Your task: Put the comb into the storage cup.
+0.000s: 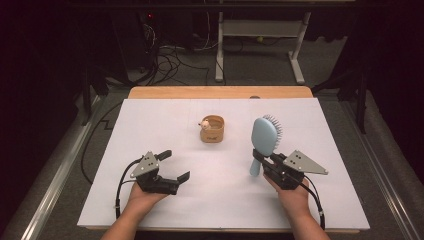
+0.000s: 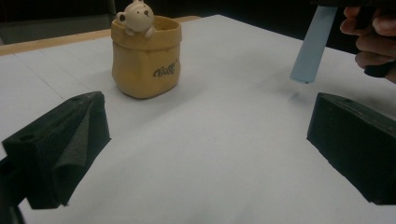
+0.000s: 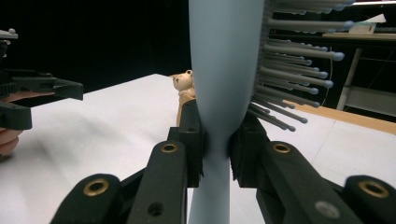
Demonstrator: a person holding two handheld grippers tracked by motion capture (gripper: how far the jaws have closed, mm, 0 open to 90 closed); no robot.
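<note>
While my right gripper (image 1: 263, 162) is clamping the blue hairbrush (image 1: 263, 136) by its neck, my left gripper (image 1: 175, 166) is idling wide open, holding nothing, near the bear pot (image 1: 212, 128).

The hairbrush (image 1: 263, 136) is light blue with grey bristles; the little pot (image 1: 212, 129) is tan with dark writing and a cream bear; the table (image 1: 150, 120) is white; both grippers are black.

The white desk (image 1: 220, 200) is evenly lit from above with soft shadows; surroundings stay dark. The hairbrush (image 3: 224, 70) looms blurred, close to the lens.
</note>
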